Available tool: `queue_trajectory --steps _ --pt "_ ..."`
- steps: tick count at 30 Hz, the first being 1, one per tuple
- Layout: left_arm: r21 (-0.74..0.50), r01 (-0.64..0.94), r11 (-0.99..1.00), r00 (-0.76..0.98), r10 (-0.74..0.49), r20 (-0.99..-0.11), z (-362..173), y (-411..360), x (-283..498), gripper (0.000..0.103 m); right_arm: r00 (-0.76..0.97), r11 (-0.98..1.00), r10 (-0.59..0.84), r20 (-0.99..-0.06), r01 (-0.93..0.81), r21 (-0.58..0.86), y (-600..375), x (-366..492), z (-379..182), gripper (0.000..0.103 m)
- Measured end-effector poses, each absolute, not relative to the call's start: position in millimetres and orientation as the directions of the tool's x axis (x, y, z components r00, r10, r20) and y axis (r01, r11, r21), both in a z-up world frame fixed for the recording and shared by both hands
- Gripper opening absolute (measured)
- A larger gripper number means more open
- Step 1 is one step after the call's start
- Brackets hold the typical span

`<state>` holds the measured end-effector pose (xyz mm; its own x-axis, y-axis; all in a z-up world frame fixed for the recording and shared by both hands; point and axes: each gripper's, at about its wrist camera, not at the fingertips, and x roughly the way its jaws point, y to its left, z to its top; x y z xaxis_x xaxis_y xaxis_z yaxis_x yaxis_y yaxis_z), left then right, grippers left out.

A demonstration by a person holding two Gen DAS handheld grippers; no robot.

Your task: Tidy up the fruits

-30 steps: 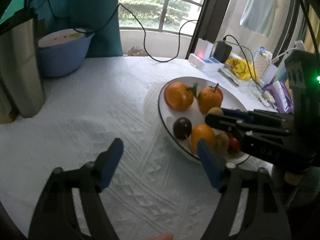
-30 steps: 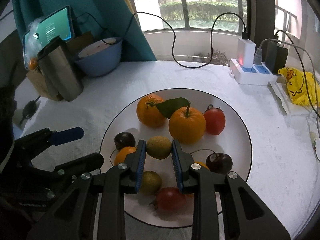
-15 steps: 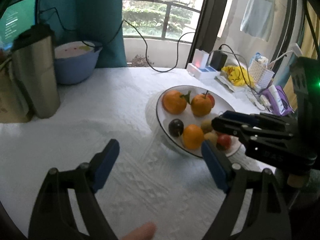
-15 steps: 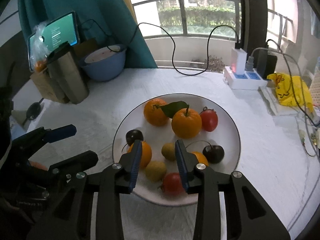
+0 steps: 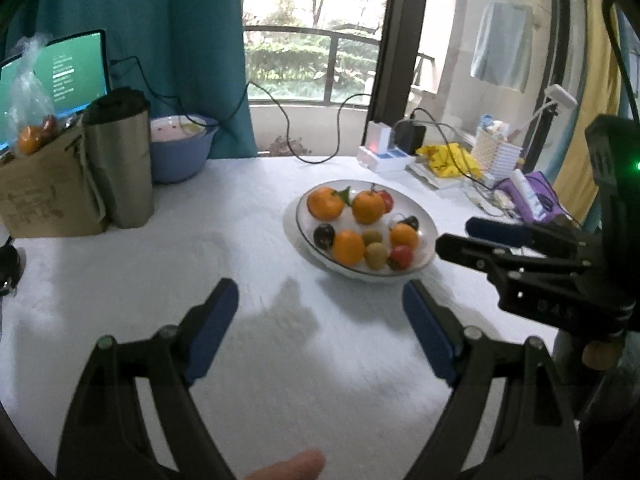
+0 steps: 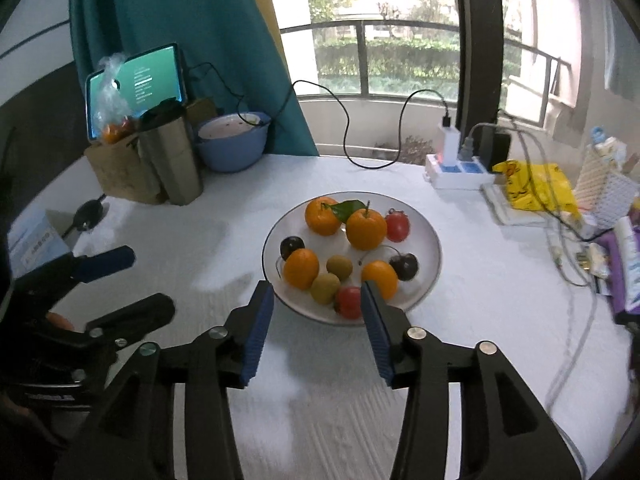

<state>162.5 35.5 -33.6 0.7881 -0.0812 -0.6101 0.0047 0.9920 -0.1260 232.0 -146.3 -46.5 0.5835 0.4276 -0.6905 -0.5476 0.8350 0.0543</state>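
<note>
A white plate [image 6: 428, 240] with a dark rim sits mid-table and holds several fruits: oranges [image 6: 365, 229], two red tomatoes [image 6: 397, 226], two green kiwis [image 6: 339, 266] and two dark plums [image 6: 405, 266]. It also shows in the left wrist view [image 5: 424, 224]. My right gripper [image 6: 318, 312] is open and empty, held above the table just in front of the plate. My left gripper [image 5: 320, 312] is open wide and empty, above bare cloth left of the plate. Each gripper shows in the other's view [image 5: 520, 248] [image 6: 108, 280].
A steel tumbler [image 6: 172, 160], a brown paper bag [image 6: 120, 168] with bagged fruit, a blue bowl [image 6: 232, 148] and a tablet [image 6: 136, 84] stand at the back left. A power strip [image 6: 456, 168] with cables, a yellow bag [image 6: 536, 184] and clutter line the right edge.
Both grippers have pulled back and up from the plate. The right gripper has opened and let go of the kiwi, which now lies on the plate.
</note>
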Motion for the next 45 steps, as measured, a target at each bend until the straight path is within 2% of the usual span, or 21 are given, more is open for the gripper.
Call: queue_trajectory --steps 2,4,12,16,22,23,25,30,36,37,39,45 --pt "-0.122 -0.002 0.992 0.798 -0.072 -0.599 -29 34 150 0.085 0.603 0.838 0.421 -0.678 -0.544 0.037 -151 221 -40 0.072" --pt "-0.123 -0.013 0.992 0.813 -0.061 -0.58 -23 33 140 0.085 0.628 0.845 0.41 -0.662 -0.535 0.016 -157 209 -32 0.075" --pt "-0.069 -0.025 0.997 0.872 -0.012 -0.49 15 16 97 0.085 0.732 0.89 0.35 -0.585 -0.455 -0.038 -183 161 12 0.077" --pt "-0.106 -0.004 0.994 0.885 -0.045 -0.463 33 15 77 0.085 0.776 0.907 0.326 -0.54 -0.418 -0.053 -193 138 38 0.077" --pt "-0.146 -0.034 0.989 0.908 -0.03 -0.419 65 23 54 0.085 0.845 0.924 0.303 -0.442 -0.374 -0.081 -201 100 76 0.077" --pt "-0.147 -0.043 0.988 0.916 -0.019 -0.402 73 24 50 0.085 0.853 0.927 0.303 -0.425 -0.368 -0.077 -203 92 84 0.08" --pt "-0.129 -0.046 0.991 0.931 -0.005 -0.365 84 22 41 0.085 0.864 0.927 0.311 -0.397 -0.367 -0.073 -207 81 95 0.087" --pt "-0.039 -0.028 0.999 0.955 0.016 -0.295 99 11 28 0.085 0.875 0.922 0.33 -0.355 -0.38 -0.079 -211 66 115 0.087" --pt "-0.031 -0.034 0.999 0.974 0.027 -0.223 115 11 15 0.085 0.903 0.929 0.312 -0.294 -0.355 -0.106 -212 53 137 0.087" --pt "-0.032 -0.05 0.998 0.976 0.042 -0.214 116 12 14 0.086 0.909 0.931 0.307 -0.28 -0.348 -0.108 -212 50 140 0.087" --pt "-0.048 -0.081 0.996 0.975 0.069 -0.213 119 17 15 0.093 0.917 0.935 0.302 -0.262 -0.338 -0.106 -214 46 144 0.087" --pt "-0.042 -0.082 0.996 0.981 0.073 -0.18 129 17 8 0.093 0.93 0.944 0.279 -0.238 -0.311 -0.109 -217 41 150 0.087"
